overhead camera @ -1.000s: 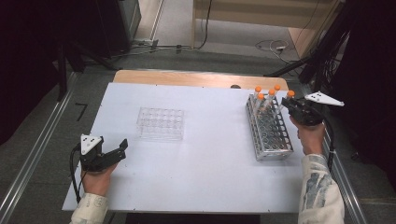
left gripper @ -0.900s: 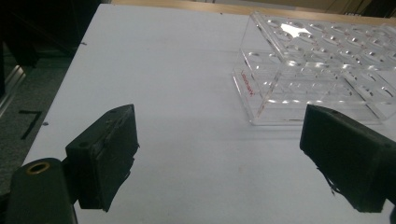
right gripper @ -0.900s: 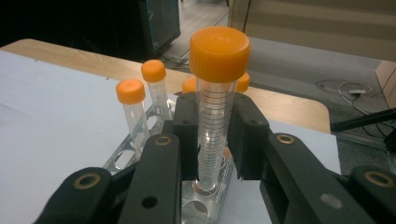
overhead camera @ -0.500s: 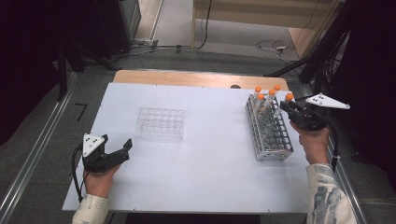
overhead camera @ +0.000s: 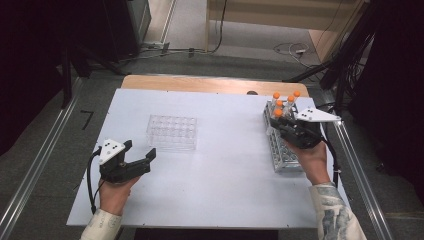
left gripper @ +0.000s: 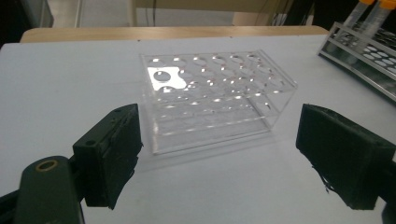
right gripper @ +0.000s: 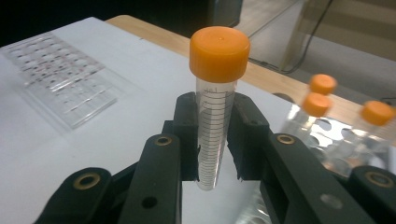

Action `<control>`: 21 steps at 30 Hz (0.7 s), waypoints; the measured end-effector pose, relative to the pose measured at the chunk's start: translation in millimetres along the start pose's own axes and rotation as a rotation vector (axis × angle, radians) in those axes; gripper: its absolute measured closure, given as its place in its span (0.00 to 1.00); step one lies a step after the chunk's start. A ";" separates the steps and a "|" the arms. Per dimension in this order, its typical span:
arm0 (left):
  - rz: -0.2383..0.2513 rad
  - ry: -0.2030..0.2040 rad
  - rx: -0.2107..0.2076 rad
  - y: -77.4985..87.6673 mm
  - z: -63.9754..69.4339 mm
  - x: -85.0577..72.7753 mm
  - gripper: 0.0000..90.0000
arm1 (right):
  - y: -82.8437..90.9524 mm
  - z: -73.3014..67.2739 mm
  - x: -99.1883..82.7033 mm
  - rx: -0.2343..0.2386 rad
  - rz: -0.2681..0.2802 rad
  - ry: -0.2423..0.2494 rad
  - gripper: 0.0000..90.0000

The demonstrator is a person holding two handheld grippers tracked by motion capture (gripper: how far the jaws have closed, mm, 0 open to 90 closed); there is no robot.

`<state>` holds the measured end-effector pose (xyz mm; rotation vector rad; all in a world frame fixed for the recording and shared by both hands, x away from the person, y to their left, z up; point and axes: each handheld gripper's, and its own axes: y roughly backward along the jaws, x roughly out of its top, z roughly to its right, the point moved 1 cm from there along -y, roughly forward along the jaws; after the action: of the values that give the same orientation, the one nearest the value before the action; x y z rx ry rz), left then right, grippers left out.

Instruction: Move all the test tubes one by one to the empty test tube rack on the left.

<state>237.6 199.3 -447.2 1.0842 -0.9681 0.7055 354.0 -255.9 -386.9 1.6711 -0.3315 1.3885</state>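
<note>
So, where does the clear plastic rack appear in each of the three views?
High view: the clear plastic rack stands left of the table's centre, ahead of the left gripper.
Left gripper view: centre, beyond the open jaws.
Right gripper view: upper left.
Shared landmark: the metal rack with orange-capped tubes.

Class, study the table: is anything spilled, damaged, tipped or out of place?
Nothing stands out. The clear rack sits flat and empty, the capped tubes stand upright in the metal rack, and the right gripper holds one tube upright.
</note>
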 end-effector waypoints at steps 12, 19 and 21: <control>0.009 -0.049 -0.052 -11.7 23.1 10.4 0.17 | -26.9 -38.3 -1.5 0.094 -0.021 0.020 0.80; 0.008 -0.063 -0.077 -21.9 36.0 19.5 0.19 | -38.6 -62.2 -9.4 0.159 -0.023 0.029 0.80; 0.012 -0.060 -0.097 -25.8 38.9 22.8 0.19 | -39.5 -63.9 -10.3 0.162 -0.028 0.032 0.80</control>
<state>258.0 154.4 -430.8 1.0197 -1.0501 0.6319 337.2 -188.5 -417.3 1.7754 -0.1810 1.4521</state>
